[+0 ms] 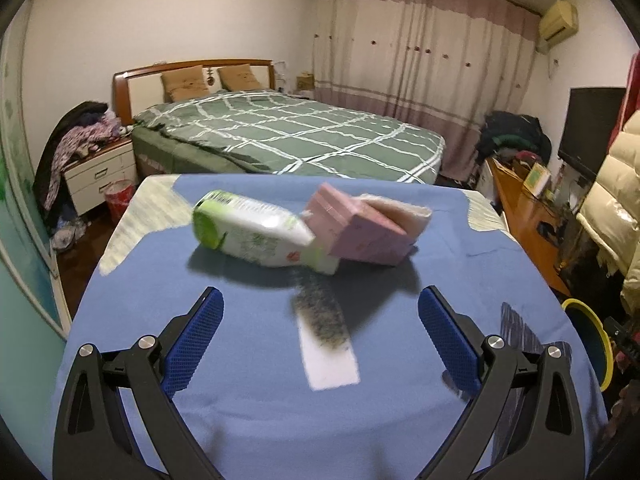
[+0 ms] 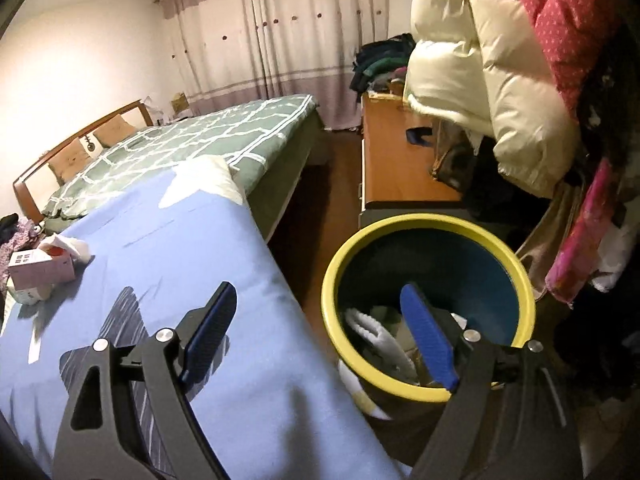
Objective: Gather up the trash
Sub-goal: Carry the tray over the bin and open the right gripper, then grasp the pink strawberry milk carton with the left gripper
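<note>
A green-and-white tissue pack (image 1: pixel 256 230) lies on its side on the blue-covered table (image 1: pixel 260 420), touching a pink tissue box (image 1: pixel 358 224) to its right. My left gripper (image 1: pixel 320 312) is open and empty, a little short of both. In the right wrist view my right gripper (image 2: pixel 320 312) is open and empty at the table's right edge (image 2: pixel 280 280), its right finger over a yellow-rimmed trash bin (image 2: pixel 420 226) that holds white scraps (image 2: pixel 376 332). The pink box (image 2: pixel 40 268) shows far left there.
A green plaid bed (image 1: pixel 288 136) stands behind the table. A wooden dresser (image 2: pixel 400 160) and hanging coats (image 2: pixel 500 80) crowd the right side. A nightstand (image 1: pixel 100 176) with clothes and a red bin (image 1: pixel 119 196) are at the left. The yellow bin's rim (image 1: pixel 592 320) shows at the table's right.
</note>
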Motion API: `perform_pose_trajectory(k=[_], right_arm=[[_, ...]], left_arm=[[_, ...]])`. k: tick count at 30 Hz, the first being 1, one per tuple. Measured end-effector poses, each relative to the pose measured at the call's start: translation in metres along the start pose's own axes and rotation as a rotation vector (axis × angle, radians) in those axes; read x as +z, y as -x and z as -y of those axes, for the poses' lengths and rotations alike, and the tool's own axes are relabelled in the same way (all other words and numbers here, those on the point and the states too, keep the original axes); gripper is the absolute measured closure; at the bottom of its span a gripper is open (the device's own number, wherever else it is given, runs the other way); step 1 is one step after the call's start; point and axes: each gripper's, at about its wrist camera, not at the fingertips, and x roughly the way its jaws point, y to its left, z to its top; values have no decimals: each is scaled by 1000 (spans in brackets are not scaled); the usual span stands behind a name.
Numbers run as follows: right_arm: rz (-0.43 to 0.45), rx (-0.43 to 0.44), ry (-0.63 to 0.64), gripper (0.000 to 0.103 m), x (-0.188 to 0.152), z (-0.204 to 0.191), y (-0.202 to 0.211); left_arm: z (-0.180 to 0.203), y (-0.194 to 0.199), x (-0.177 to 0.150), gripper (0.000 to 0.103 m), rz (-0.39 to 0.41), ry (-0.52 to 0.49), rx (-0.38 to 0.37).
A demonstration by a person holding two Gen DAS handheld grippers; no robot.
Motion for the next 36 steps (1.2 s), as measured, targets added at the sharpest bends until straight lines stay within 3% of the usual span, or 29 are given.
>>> perform_pose_trajectory(k=[8,13,17,26,31,36], right_arm=[[-27,2,-33,21,0,4,-4],[-43,5,-29,21,0,5,-8],[-59,11,-38,21,1,6,-11],[-67,15,-41,21,1,4,-13],[-72,23,-47,21,1,4,-14],[-72,23,-48,21,1,4,-14]], left_arm=[[25,-45,21,7,-55,-59,-41],[26,-73,30,7,-79,-29,-53],[37,-81,27,7,-103,-46,-113],[98,-70,-1,7,-161,-212,-302],[96,-60,11,7,-126,-215,-256],[92,-90,23,7,-200,-208,-175]])
